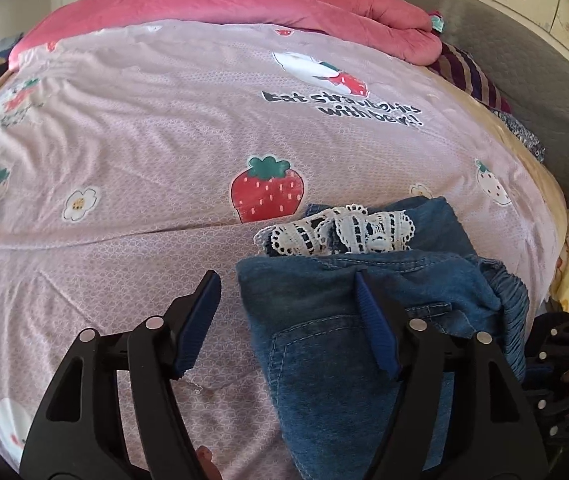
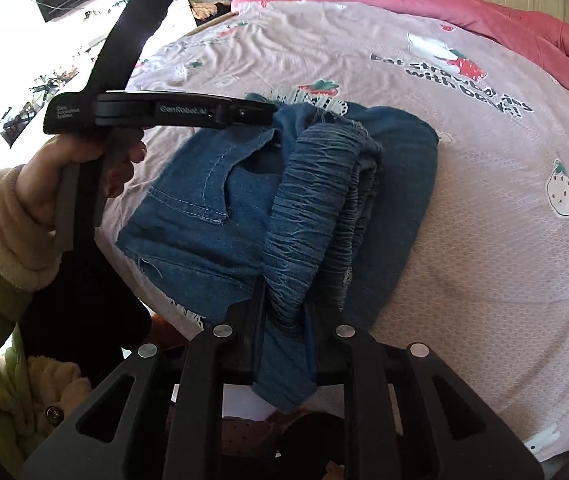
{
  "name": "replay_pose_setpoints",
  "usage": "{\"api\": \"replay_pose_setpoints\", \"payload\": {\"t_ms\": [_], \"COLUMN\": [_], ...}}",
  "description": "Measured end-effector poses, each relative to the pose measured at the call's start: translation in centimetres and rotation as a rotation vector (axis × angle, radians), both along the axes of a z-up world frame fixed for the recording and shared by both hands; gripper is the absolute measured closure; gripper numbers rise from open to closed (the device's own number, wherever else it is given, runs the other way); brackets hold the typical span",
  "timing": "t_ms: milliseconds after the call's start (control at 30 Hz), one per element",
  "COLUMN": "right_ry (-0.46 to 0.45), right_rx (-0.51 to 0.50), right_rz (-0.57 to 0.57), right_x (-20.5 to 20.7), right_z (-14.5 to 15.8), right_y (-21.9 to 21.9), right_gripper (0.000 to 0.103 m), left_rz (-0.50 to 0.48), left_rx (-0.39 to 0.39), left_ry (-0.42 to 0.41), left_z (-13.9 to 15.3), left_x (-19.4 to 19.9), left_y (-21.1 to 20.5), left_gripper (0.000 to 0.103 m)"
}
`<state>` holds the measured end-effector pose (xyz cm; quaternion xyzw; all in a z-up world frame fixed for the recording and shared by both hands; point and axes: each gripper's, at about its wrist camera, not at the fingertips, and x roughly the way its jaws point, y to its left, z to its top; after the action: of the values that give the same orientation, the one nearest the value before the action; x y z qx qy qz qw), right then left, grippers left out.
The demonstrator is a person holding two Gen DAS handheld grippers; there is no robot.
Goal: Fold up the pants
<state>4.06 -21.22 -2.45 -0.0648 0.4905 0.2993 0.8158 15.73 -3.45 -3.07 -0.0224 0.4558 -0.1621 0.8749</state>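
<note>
Pants [image 2: 244,216] lie folded on strawberry sheet [image 2: 464,240]; right hand-held gripper [image 2: 284,308] clamps waistband, left hand-held gripper [image 1: 288,312] gapes.

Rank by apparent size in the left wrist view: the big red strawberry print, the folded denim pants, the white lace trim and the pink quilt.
1. pink quilt, though it lies farthest away, so its lead over the pants is unsure
2. folded denim pants, nearest the camera
3. white lace trim
4. red strawberry print, close to the trim in size

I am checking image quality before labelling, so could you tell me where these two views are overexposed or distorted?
Right wrist view: blown-out window glare at upper left; the jeans stay sharp. Left wrist view: even light, no glare; fisheye bulges the bedsheet, dark vignette in the corners.
</note>
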Motion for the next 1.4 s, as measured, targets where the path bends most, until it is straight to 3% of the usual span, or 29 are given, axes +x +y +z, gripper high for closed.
{"api": "replay_pose_setpoints", "payload": {"t_ms": [167, 233, 367, 500, 667, 700, 733, 767, 967, 1067, 1167, 1400], "right_ry": [-0.029, -0.132, -0.242, -0.274, -0.434, -0.436, -0.409, -0.383, -0.267, -0.254, -0.185, -0.161], "right_rx": [0.067, 0.116, 0.112, -0.007, -0.311, -0.337, -0.339, -0.340, -0.200, -0.226, -0.154, -0.145], "right_rz": [-0.060, -0.072, 0.035, 0.179, 0.332, 0.352, 0.359, 0.354, 0.372, 0.370, 0.320, 0.330], "right_x": [-1.3, -2.8, -4.6, -5.1, -6.1, -6.0, -5.8, -5.6, -6.5, -6.6, -5.6, -5.6], "right_z": [2.6, 5.1, 7.3, 5.6, 1.5, 0.7, 0.1, -0.3, 0.3, -1.0, -1.6, -2.2], "right_y": [-1.6, -2.2, 0.3, 5.0, 9.8, 10.2, 10.4, 10.4, 9.8, 10.2, 9.6, 10.2], "right_gripper": [0.077, 0.052, 0.050, 0.051, 0.053, 0.061, 0.088, 0.097, 0.100, 0.100, 0.100, 0.097], "left_rz": [-0.008, -0.006, -0.004, 0.000, -0.008, -0.009, -0.010, -0.010, -0.012, -0.012, -0.012, -0.005], "left_rx": [0.018, 0.038, 0.026, 0.022, 0.030, 0.031, 0.030, 0.030, 0.028, 0.014, 0.015, -0.004], "left_ry": [-0.020, -0.032, -0.025, -0.031, -0.031, -0.031, -0.032, -0.032, -0.030, -0.024, -0.025, -0.023], "left_z": [0.3, 0.5, 0.5, 0.6, 0.5, 0.5, 0.6, 0.5, 0.3, 0.1, 0.0, -0.2], "left_x": [-0.2, -0.2, -0.2, -0.4, -0.5, -0.5, -0.4, -0.4, -0.1, 0.0, 0.0, 0.1], "left_y": [-0.5, -0.6, -0.5, -0.4, -0.4, -0.4, -0.4, -0.4, -0.4, -0.3, -0.3, -0.1], "left_gripper": [0.041, 0.041, 0.041, 0.041, 0.041, 0.041, 0.041, 0.041, 0.040, 0.040, 0.038, 0.034]}}
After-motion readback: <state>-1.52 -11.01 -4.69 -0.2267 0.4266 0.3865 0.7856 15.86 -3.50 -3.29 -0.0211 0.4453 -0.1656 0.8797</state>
